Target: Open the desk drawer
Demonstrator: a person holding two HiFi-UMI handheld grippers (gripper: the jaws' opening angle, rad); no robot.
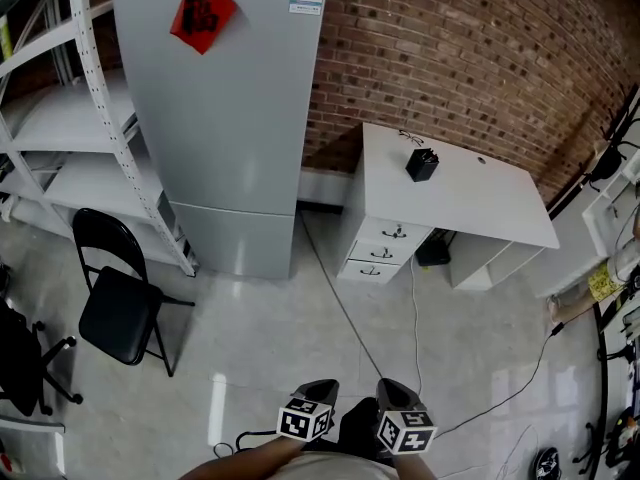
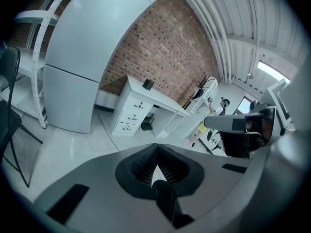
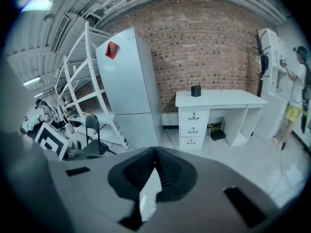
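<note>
Black item on desk too small to identify, perhaps box, wheeled chair cropped

The head view looks steeply down from high up and far back, with the white surface right of centre and the left gripper and right gripper at the bottom edge. The left gripper view sits low and far off (its frame tipped, the fridge leaning). The right gripper view faces the surface level, equally distant. All three share the surface, the fridge and the brick wall.
</note>
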